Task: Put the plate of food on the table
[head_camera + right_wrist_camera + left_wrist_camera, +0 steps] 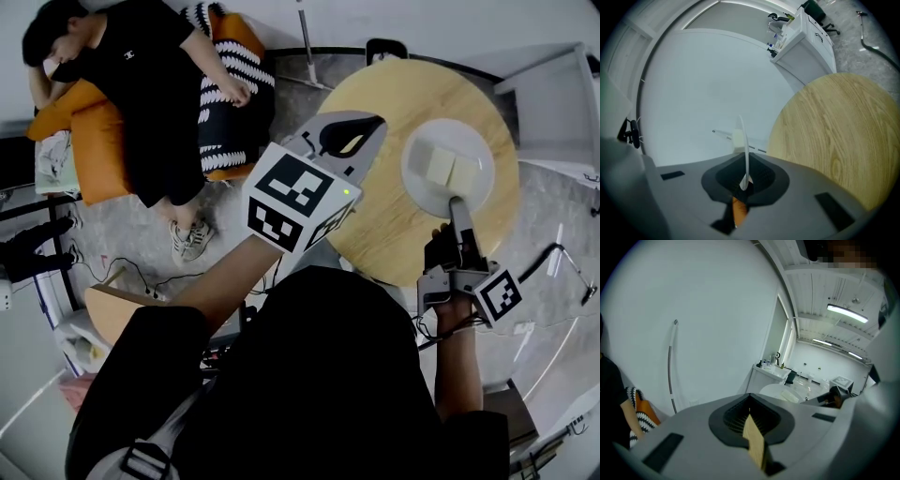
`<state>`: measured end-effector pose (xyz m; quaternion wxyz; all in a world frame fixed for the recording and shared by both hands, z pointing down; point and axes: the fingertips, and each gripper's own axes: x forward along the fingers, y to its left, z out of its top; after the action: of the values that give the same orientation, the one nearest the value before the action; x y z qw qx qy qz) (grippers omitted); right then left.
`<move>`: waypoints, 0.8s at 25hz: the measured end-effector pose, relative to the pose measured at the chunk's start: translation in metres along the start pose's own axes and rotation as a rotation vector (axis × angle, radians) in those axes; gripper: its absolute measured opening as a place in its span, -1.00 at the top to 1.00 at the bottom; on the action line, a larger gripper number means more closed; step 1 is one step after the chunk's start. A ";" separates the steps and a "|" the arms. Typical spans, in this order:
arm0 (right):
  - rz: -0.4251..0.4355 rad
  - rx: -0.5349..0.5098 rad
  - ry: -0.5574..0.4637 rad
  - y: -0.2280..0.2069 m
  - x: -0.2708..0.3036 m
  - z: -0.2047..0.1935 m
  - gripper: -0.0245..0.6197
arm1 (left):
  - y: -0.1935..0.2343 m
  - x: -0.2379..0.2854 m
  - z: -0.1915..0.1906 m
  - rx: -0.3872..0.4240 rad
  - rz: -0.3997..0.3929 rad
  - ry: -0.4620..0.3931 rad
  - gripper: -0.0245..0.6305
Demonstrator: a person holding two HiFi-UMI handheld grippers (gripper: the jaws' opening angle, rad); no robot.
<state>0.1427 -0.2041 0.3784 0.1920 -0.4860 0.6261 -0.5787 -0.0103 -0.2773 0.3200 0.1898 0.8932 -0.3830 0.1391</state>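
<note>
Wooden table (375,225) lies directly beneath the plate of food (414,183), upper right; your right gripper (457,204) clamps its lower rim, left gripper (373,127) closed, empty.

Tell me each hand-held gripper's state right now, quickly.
Left hand-held gripper: closed, holding nothing.
Right hand-held gripper: closed on the rim of the white plate.

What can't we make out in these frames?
The food on the plate: head view, too small, only pale squares.
The table's near edge: head view, hidden behind the left gripper and the person's torso.
The tan strip between its jaws: left gripper view, a sliver; held or table behind, unclear.
</note>
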 end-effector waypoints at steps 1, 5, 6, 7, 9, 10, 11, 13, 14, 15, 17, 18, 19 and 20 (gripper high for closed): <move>-0.001 0.002 0.001 -0.001 0.001 0.000 0.85 | 0.001 0.001 -0.001 -0.002 0.000 0.002 0.91; -0.016 0.019 0.011 -0.015 0.006 0.004 0.85 | 0.003 0.016 -0.007 -0.013 0.000 0.016 0.91; -0.020 0.023 0.014 -0.018 0.008 0.004 0.85 | 0.003 0.020 -0.009 -0.018 0.000 0.019 0.91; -0.022 0.026 0.016 -0.021 0.008 0.004 0.85 | 0.003 0.022 -0.011 -0.022 0.001 0.022 0.91; -0.026 0.031 0.018 -0.027 0.008 0.004 0.85 | 0.003 0.025 -0.014 -0.030 0.004 0.026 0.91; -0.028 0.035 0.019 -0.029 0.007 0.004 0.85 | 0.002 0.026 -0.015 -0.034 0.006 0.029 0.91; -0.032 0.039 0.020 -0.032 0.007 0.004 0.85 | 0.001 0.027 -0.017 -0.037 0.008 0.033 0.91; -0.040 0.046 0.026 -0.038 0.006 0.003 0.85 | 0.001 0.029 -0.022 -0.043 0.011 0.045 0.91; -0.046 0.049 0.029 -0.041 0.007 0.003 0.85 | 0.002 0.031 -0.025 -0.046 0.011 0.052 0.91; -0.052 0.052 0.032 -0.045 0.007 0.003 0.85 | 0.002 0.033 -0.028 -0.049 0.011 0.059 0.91; -0.064 0.057 0.034 -0.053 0.007 0.003 0.85 | 0.002 0.037 -0.034 -0.050 0.009 0.071 0.91; -0.070 0.059 0.035 -0.057 0.007 0.003 0.85 | 0.003 0.039 -0.037 -0.050 0.008 0.077 0.91; -0.074 0.060 0.037 -0.062 0.007 0.002 0.85 | 0.003 0.040 -0.040 -0.051 0.009 0.081 0.91; -0.079 0.062 0.041 -0.066 0.007 0.002 0.85 | 0.004 0.041 -0.043 -0.052 0.010 0.086 0.91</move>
<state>0.1662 -0.2018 0.4407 0.1711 -0.4923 0.5921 -0.6147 0.0099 -0.2864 0.3747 0.2285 0.8792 -0.3827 0.1684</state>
